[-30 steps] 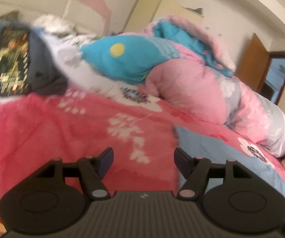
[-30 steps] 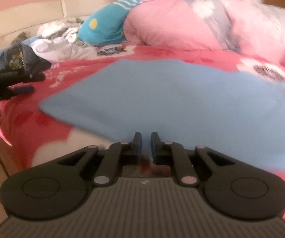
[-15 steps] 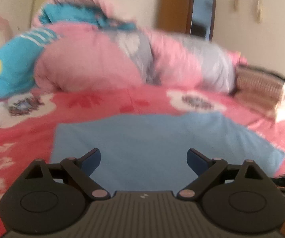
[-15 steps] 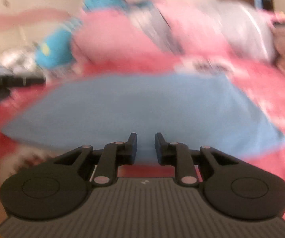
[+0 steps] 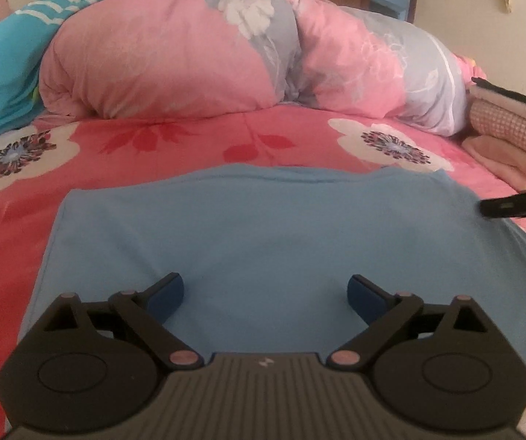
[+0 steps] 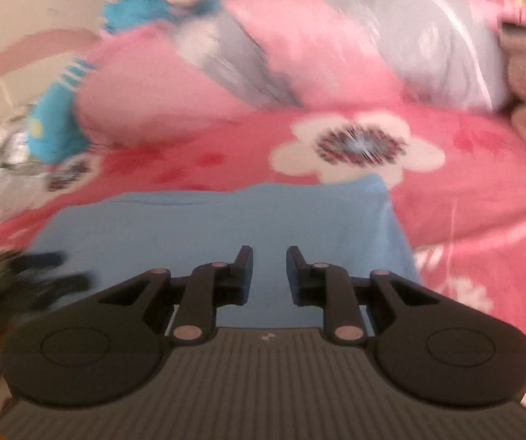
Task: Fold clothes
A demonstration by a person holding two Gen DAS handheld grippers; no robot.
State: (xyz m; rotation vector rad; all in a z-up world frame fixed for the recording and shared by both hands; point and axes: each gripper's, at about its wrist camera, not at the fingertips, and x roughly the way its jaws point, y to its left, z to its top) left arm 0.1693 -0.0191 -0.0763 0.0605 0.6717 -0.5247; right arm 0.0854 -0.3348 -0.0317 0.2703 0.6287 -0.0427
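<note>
Bed (image 5: 189, 139): covered by a pink-red sheet printed with large white flowers; it carries everything listed below.

Rolled duvet (image 5: 197, 58): pink and grey with a floral print, bulky, lying across the far side of the bed, well behind the blue garment.

Blue garment (image 5: 263, 234): plain light blue cloth, spread flat on the bed sheet in a roughly rectangular shape with its edges folded in. It lies at the near middle of the bed, between the duvet and both cameras. In the right wrist view, which is blurred, the same garment (image 6: 226, 220) fills the near centre.

Teal cloth (image 5: 2, 73): bright blue-green with white stripes, bunched at the left end of the duvet.

Folded stack (image 5: 512, 135): pink checked and pale pieces, at the right of the garment, beside the duvet's end.

Left hand-held gripper (image 5: 265, 289): jaws spread wide, having just been opening; nothing between them, and it is poised over the garment's near part.

Right hand-held gripper (image 6: 269, 271): jaws parted by a narrow gap, no cloth pinched, over the garment's near right part. Its dark tip (image 5: 512, 207) also shows at the garment's right edge in the left wrist view.
</note>
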